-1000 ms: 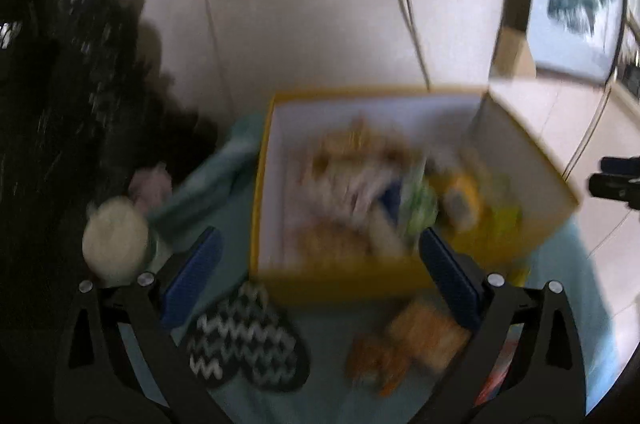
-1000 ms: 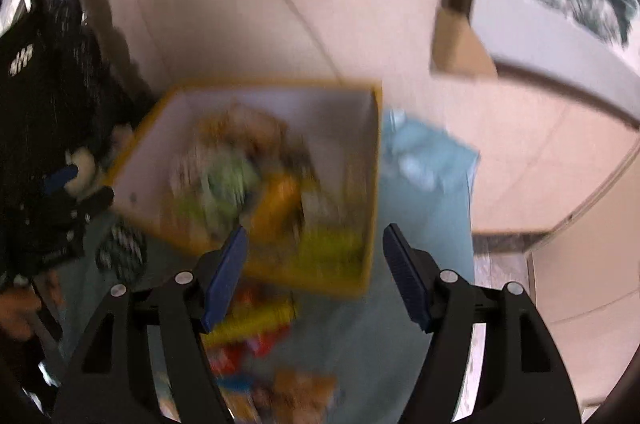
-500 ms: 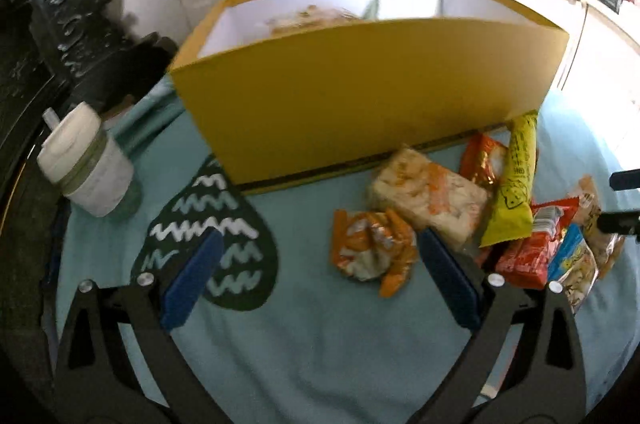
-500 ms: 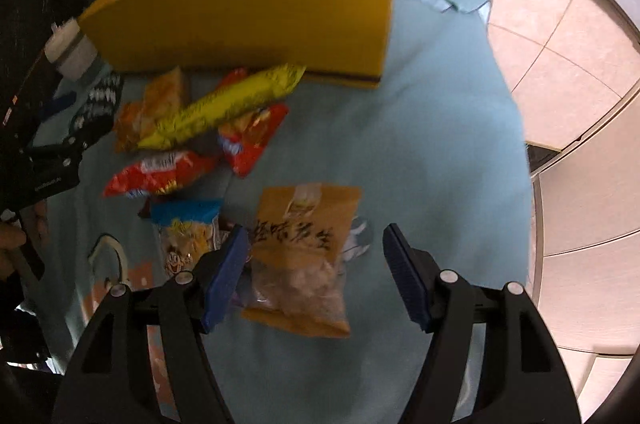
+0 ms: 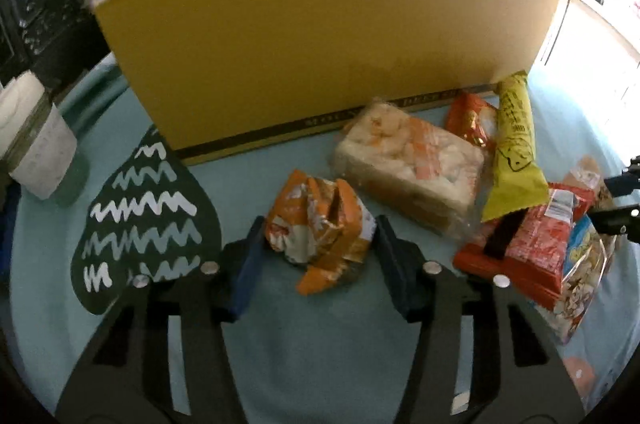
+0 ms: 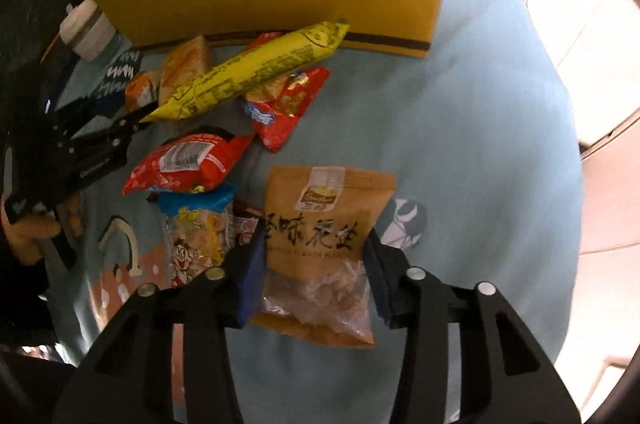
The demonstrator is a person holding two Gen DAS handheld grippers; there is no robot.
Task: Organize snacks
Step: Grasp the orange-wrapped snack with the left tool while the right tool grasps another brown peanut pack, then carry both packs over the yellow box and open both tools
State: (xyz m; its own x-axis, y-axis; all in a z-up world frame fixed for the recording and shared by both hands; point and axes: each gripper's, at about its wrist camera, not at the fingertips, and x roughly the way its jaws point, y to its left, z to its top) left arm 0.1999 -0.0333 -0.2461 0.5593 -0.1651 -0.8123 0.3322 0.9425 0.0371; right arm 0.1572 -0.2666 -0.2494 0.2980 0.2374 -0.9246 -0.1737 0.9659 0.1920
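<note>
Left gripper (image 5: 320, 252) low over the desk (image 5: 320, 352), which wears a pale blue cloth. Its fingers (image 5: 248, 264) are closing around a crumpled orange snack bag (image 5: 320, 228); both blue pads sit against the bag's sides, the bag resting on the cloth between them.

Right gripper (image 6: 314, 264) likewise pointed down. Its fingers (image 6: 252, 264) are closing on a tan peanut pouch (image 6: 324, 236) with dark lettering; pads touch the pouch's edges near its clear lower window. Pouch lies flat on the cloth.

Yellow box (image 5: 320, 36) stands just behind the loose snacks, its long wall facing both cameras; contents hidden from here.

Between box and grippers: a clear-wrapped pale block of biscuits (image 5: 408, 164), a long yellow tube pack (image 6: 256, 72) lying across a red packet (image 6: 288, 104), another red bag (image 6: 188, 160) with a white label, and a blue-topped clear bag (image 6: 196, 236) beside the pouch.

A white lidded cup (image 5: 32, 140) stands left of the box, near a dark zigzag print (image 5: 144, 212) on the cloth.

A person's hand (image 6: 28, 236) holds the left gripper's handle at the right camera's left edge.
</note>
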